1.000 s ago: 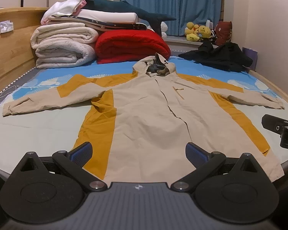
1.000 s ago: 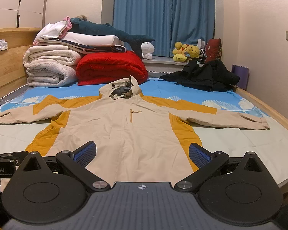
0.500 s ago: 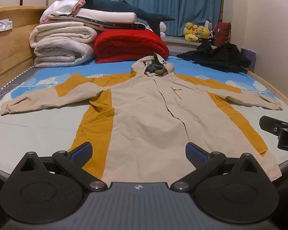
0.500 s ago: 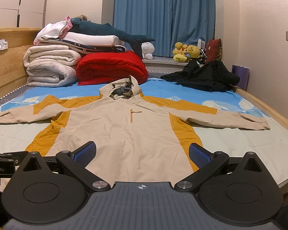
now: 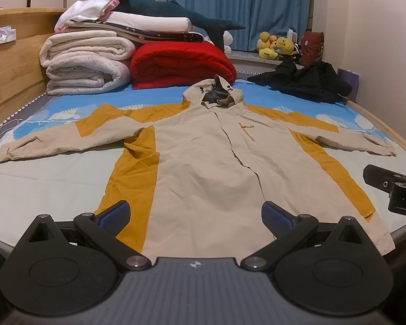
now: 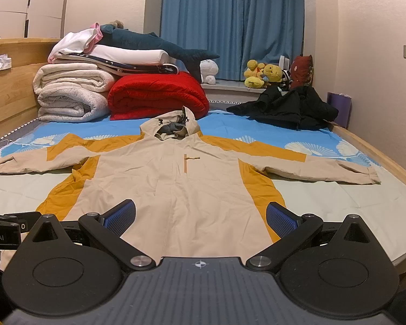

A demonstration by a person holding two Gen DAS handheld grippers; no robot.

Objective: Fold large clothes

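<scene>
A beige and mustard hooded jacket (image 5: pixel 203 162) (image 6: pixel 170 184) lies flat, front up, on the bed, both sleeves spread out sideways and the hood toward the far end. My left gripper (image 5: pixel 196 216) hovers open just above the jacket's hem, with nothing between its blue pads. My right gripper (image 6: pixel 200 218) is also open over the hem, a little further right. The right gripper's body (image 5: pixel 392 187) shows at the right edge of the left wrist view, and the left gripper's body (image 6: pixel 2 230) sits at the left edge of the right wrist view.
Folded white blankets (image 5: pixel 86 65) and a red blanket (image 5: pixel 181 65) are stacked at the head of the bed, with a plush shark (image 5: pixel 176 19) on top. A black garment (image 5: pixel 305 81) lies at the far right. A wooden bed frame (image 5: pixel 10 62) runs along the left.
The left wrist view has shifted slightly, so the jacket sits a little further left and lower. The right gripper has barely moved. Both stay open.
</scene>
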